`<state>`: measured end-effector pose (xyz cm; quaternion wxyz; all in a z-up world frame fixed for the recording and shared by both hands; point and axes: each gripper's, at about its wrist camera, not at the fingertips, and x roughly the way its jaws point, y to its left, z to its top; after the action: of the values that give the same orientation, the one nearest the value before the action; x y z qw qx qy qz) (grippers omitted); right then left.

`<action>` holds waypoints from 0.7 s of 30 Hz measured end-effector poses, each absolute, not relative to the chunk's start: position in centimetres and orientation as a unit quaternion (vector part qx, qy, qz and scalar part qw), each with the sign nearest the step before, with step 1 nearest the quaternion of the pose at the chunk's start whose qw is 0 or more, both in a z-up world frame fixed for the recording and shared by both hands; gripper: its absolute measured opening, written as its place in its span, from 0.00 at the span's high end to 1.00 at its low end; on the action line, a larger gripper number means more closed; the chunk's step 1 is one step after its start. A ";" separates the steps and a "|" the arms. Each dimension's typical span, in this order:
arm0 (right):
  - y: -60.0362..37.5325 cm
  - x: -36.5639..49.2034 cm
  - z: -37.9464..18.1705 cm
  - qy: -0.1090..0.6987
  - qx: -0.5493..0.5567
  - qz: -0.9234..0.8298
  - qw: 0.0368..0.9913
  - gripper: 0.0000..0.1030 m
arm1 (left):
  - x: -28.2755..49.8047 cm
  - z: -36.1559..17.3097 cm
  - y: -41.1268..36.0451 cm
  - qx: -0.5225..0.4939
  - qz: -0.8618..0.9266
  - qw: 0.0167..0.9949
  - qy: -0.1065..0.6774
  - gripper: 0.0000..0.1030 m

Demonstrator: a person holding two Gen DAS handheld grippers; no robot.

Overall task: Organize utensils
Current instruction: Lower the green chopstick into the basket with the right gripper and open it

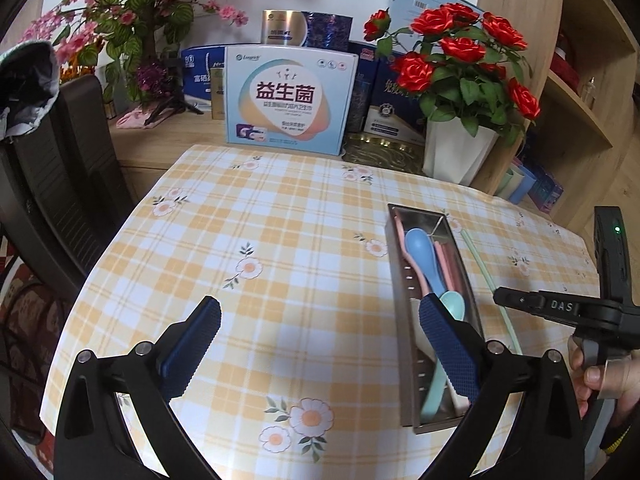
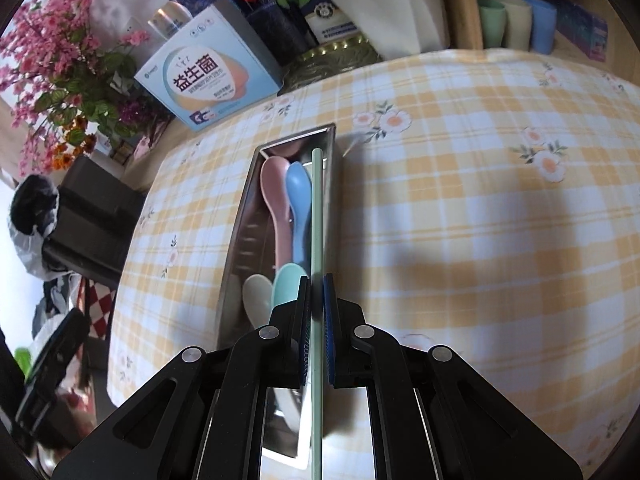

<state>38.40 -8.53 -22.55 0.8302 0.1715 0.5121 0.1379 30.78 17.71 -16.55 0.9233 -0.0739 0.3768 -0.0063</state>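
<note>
Tablecloth point(image 1: 280, 240) in yellow check with daisies covered the whole work surface beneath us, and a dark chair point(image 1: 60, 184) stood at its left edge. Behind it we saw a row of boxes, the largest a pale blue box point(image 1: 290, 100) with big Chinese characters, flanked by pink blossoms point(image 1: 116, 8) on one side and red roses in a white vase point(image 1: 460, 152) on the other. A wooden shelf point(image 1: 560, 80) rose at the right, with pastel cups point(image 2: 516, 20) near its foot.

Our left gripper point(image 1: 320, 332) hovered over the cloth with its jaws spread wide and nothing between them; its right finger overlapped the near part of the metal tray point(image 1: 400, 320) in the left view, though we could not tell whether it touched.

Our right gripper point(image 2: 316, 320) had its jaws pressed nearly together, pinching a thin pale green chopstick point(image 2: 317, 208). The stick ran forward along the fingers over the tray's right side, its far tip close to the tray's far end.

The long, narrow steel tray lay on the cloth toward the right. Inside it lay a pink spoon point(image 2: 276, 184) and a blue spoon point(image 2: 299, 192) side by side with bowls toward the far end, and nearer us a mint spoon point(image 2: 288, 280) and a white spoon point(image 2: 258, 292).
</note>
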 end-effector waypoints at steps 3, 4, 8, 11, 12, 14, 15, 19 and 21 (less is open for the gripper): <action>-7.4 38.8 -23.2 0.521 0.164 0.143 0.825 0.94 | 30.6 -16.7 18.1 -0.080 -0.004 0.923 0.376 0.06; -7.1 38.9 -23.5 0.525 0.163 0.143 0.823 0.94 | 30.5 -16.7 18.2 -0.082 -0.003 0.923 0.375 0.06; -7.0 39.3 -24.3 0.536 0.174 0.132 0.816 0.94 | 30.4 -17.0 18.5 -0.086 -0.003 0.922 0.379 0.06; -7.2 39.5 -24.6 0.536 0.187 0.125 0.814 0.94 | 30.4 -17.1 18.4 -0.085 -0.005 0.921 0.379 0.06; -7.2 39.6 -24.6 0.536 0.190 0.123 0.813 0.94 | 30.4 -17.1 18.3 -0.085 -0.005 0.921 0.380 0.06; -7.1 39.7 -24.7 0.537 0.195 0.123 0.812 0.94 | 30.5 -17.2 18.3 -0.085 -0.006 0.921 0.381 0.06; -7.1 39.8 -24.7 0.538 0.196 0.124 0.811 0.94 | 30.5 -17.2 18.2 -0.084 -0.007 0.921 0.381 0.06; -7.1 39.8 -24.8 0.539 0.205 0.128 0.807 0.92 | 30.5 -17.2 17.9 -0.083 -0.010 0.920 0.382 0.06; -7.1 39.8 -24.9 0.540 0.209 0.130 0.805 0.92 | 30.5 -17.2 17.7 -0.081 -0.012 0.920 0.383 0.06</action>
<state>39.84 -7.15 -24.86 0.8046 0.2090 0.5404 0.1301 30.53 17.68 -17.24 0.9202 -0.0812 0.3828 -0.0120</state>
